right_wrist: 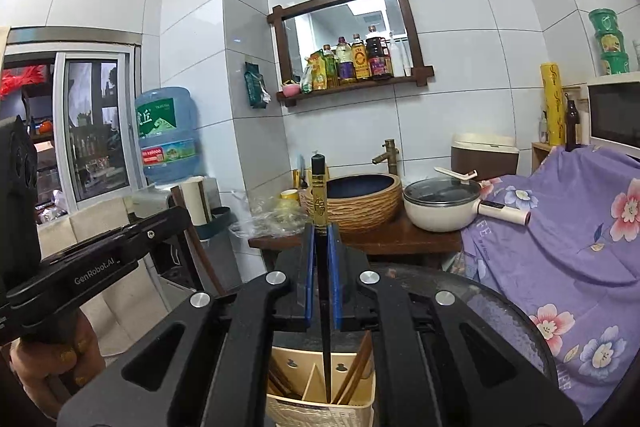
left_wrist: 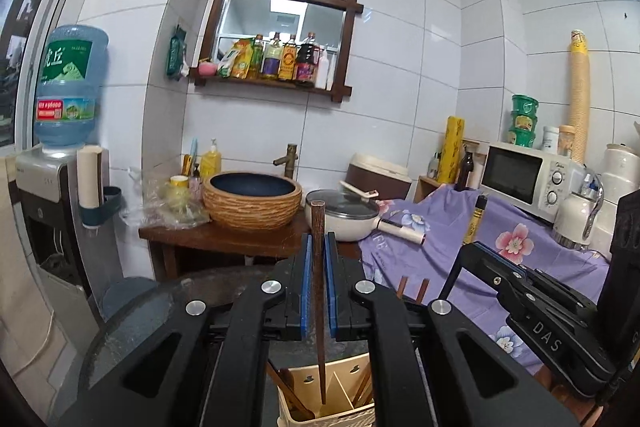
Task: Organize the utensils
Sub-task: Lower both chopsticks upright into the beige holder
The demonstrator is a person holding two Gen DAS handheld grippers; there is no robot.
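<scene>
My left gripper (left_wrist: pixel 319 247) is shut on a brown wooden chopstick (left_wrist: pixel 318 227) held upright, its tip down in the beige divided utensil holder (left_wrist: pixel 344 379). My right gripper (right_wrist: pixel 321 239) is shut on a black chopstick with a gold band (right_wrist: pixel 320 195), also upright with its tip in the same holder (right_wrist: pixel 296 363). The holder stands on a round dark glass table (right_wrist: pixel 500 311) and holds several other wooden chopsticks (right_wrist: pixel 356 371). The right gripper shows in the left wrist view (left_wrist: pixel 470 247), with the black chopstick (left_wrist: pixel 476 219).
A purple floral cloth (left_wrist: pixel 480 251) covers the counter to the right, with a microwave (left_wrist: pixel 528 179). A white pot with lid (left_wrist: pixel 348 219) and basket-style sink (left_wrist: pixel 252 199) sit behind on a wooden stand. A water dispenser (left_wrist: pixel 60 187) stands at the left.
</scene>
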